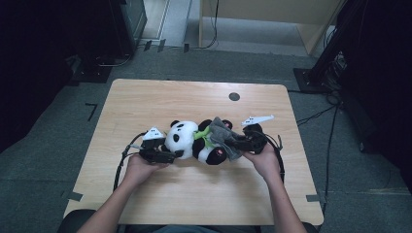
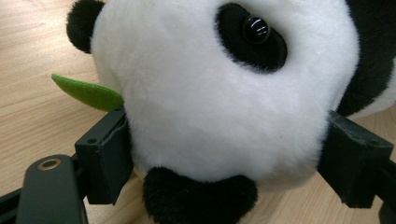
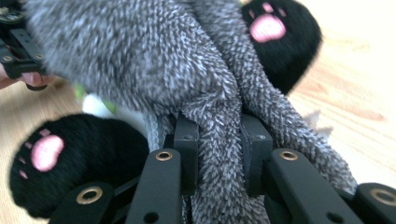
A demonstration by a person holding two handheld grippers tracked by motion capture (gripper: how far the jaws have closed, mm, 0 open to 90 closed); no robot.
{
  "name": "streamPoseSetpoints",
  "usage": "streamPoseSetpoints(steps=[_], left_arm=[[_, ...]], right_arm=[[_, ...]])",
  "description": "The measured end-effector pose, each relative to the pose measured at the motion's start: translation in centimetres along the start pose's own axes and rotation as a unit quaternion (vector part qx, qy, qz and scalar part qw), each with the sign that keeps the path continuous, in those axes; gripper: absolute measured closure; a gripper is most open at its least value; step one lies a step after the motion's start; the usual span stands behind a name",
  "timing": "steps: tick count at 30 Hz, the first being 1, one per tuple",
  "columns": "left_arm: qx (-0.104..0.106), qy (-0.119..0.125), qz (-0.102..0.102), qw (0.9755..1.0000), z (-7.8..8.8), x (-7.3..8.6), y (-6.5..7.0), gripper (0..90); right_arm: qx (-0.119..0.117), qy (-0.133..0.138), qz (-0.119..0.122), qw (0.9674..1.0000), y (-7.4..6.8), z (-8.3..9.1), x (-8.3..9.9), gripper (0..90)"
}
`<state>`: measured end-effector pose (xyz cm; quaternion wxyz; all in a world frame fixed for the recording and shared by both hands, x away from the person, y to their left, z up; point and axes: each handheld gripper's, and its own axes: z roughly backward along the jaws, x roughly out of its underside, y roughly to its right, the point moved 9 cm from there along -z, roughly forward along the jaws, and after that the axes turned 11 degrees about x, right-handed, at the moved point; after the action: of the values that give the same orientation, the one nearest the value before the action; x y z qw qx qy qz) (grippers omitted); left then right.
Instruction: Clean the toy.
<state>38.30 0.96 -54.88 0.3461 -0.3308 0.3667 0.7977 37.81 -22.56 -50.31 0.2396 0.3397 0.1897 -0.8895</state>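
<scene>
Plush panda (image 1: 187, 138) lies on its side near the middle of the wooden table (image 1: 145, 97), head toward the person's left; the left gripper (image 1: 170, 155) has its jaws wide apart on both sides of the white head w/ pads pressed into the fur, a green felt leaf (image 2: 88, 93) poking out just beside one pad. Right gripper (image 1: 232, 142) is clamped nearly closed on a fold of fuzzy grey cloth (image 3: 154, 65) draped over the panda's legs (black feet w/ pink paw pads (image 3: 46, 151) either side in the right gripper view).

Even overhead light brightens the pale wooden surface (image 1: 145, 102); the surroundings stay dark, and the right gripper view blurs softly.
</scene>
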Motion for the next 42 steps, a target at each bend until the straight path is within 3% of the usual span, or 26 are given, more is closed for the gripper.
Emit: streamPoseSetpoints(steps=[2,5,11,16,20,24,28,30,31,37,42], left_arm=[[0.001,0.001,0.001,1.0,0.0,0.0,0.0,15.3],[0.002,0.004,0.004,1.0,0.0,-0.1,0.0,15.4],[0.004,0.004,0.007,1.0,0.0,-0.1,-0.1,15.4],[0.005,0.002,0.011,0.9999,0.1,-0.1,-0.1,15.5],[0.008,0.001,0.014,0.9999,0.1,-0.1,-0.2,15.5],[0.017,0.002,0.011,0.9998,0.2,-0.1,-0.3,15.8],[0.019,0.006,0.002,0.9998,0.2,-0.1,-0.3,17.0],[0.018,0.008,0.003,0.9998,0.2,-0.1,-0.3,17.1],[0.017,0.009,0.003,0.9998,0.2,-0.1,-0.3,17.1],[0.02,0.009,0.006,0.9998,0.2,-0.1,-0.4,16.8],[0.025,0.015,0.019,0.9994,0.2,-0.2,-0.4,17.0]], right_arm=[[0.001,-0.008,-0.002,1.0,0.5,-0.1,0.4,74.0],[0.033,-0.025,0.009,0.9991,1.5,-0.4,1.2,74.3],[0.039,-0.04,-0.003,0.9984,2.5,-0.7,2.0,74.5],[0.063,-0.063,-0.013,0.996,3.9,-0.7,2.9,74.5],[0.091,-0.059,-0.027,0.9937,5.5,0.0,3.0,75.0],[0.094,-0.02,-0.046,0.9943,6.0,2.0,1.7,75.6],[0.076,0.041,-0.047,0.9951,4.2,4.9,-1.4,75.9],[0.064,0.06,-0.039,0.9954,2.9,5.6,-2.8,75.9],[0.061,0.067,-0.023,0.9957,1.8,5.8,-3.8,75.9],[0.039,0.05,0.025,0.9977,-2.5,3.7,-7.1,75.9],[0.04,0.027,0.057,0.9972,-5.2,1.4,-9.6,75.8]])
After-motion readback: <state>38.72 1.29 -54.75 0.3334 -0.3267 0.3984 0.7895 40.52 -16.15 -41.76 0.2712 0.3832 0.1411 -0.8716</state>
